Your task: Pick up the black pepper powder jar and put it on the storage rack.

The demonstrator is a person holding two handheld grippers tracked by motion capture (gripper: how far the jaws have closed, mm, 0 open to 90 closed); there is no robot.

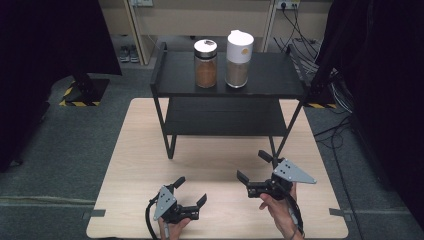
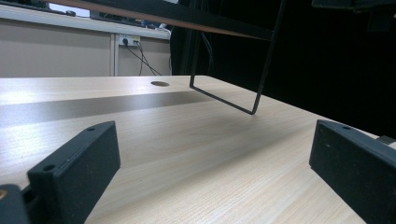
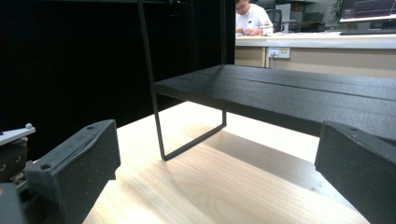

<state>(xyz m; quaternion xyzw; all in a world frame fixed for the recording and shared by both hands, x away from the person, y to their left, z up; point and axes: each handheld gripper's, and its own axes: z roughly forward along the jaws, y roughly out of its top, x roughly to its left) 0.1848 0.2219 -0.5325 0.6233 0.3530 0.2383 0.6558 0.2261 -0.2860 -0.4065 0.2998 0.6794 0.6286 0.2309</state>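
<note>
A black two-level shelf (image 1: 270,80) stands at the back of a light wooden table (image 1: 140,150). On its top level stand a glass jar (image 1: 205,63) of brown powder with a silver lid and, to its right, a taller jar (image 1: 238,59) with a white cap. My left gripper (image 1: 190,191) rests low at the table's front, open, nothing between its jaws. My right gripper (image 1: 254,165) is held open in front of the shelf's right leg, also with nothing in it. In the right gripper view the lower shelf board (image 3: 299,95) is close ahead. The left gripper view looks across bare tabletop (image 2: 196,154) toward a shelf leg (image 2: 261,79).
Grey carpet surrounds the table. Black curtains hang at the left and right. Cables (image 1: 305,45) lie on the floor behind the shelf. A person sits at a desk far off in the right gripper view.
</note>
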